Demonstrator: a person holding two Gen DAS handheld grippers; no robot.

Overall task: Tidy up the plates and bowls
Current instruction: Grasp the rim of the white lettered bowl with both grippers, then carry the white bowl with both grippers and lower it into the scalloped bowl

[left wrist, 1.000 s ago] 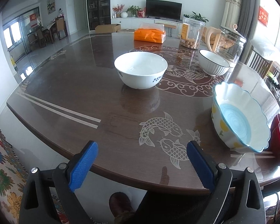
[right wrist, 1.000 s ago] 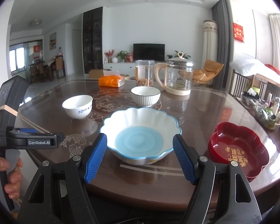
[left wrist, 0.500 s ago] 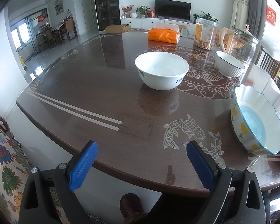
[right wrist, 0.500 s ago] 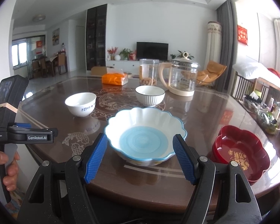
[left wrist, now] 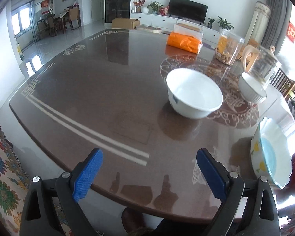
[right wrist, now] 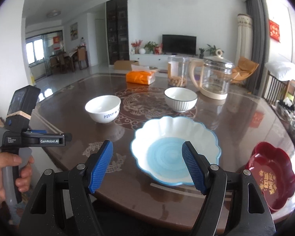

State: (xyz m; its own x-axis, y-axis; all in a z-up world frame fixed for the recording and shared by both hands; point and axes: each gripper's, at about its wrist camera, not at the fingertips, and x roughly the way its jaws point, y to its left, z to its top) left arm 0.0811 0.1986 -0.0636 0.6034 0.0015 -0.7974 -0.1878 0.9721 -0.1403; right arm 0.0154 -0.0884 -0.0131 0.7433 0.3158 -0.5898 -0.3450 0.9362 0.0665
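Note:
On the dark table stand a white bowl with blue marks [left wrist: 194,94] [right wrist: 103,108], a ribbed white bowl with a dark rim [left wrist: 251,88] [right wrist: 180,99], a scalloped white bowl with a blue centre [right wrist: 167,147] [left wrist: 271,153] and a red lobed dish [right wrist: 271,175]. My left gripper [left wrist: 149,157] is open over the table's near edge with nothing between its fingers, well short of the marked bowl. My right gripper [right wrist: 147,146] is open too, hovering just in front of the scalloped bowl without touching it.
At the back of the table [left wrist: 108,90] are an orange tissue pack [left wrist: 183,41], a clear snack jar [left wrist: 229,49] and a glass kettle [right wrist: 216,78]. A hand [right wrist: 2,171] holds the left gripper's handle at the left. A patterned cloth [left wrist: 4,173] lies beside the table.
My left gripper has slid left along the table's edge, so the bowls sit further right in its view. My right gripper has shifted left and risen a little. Both stay open.

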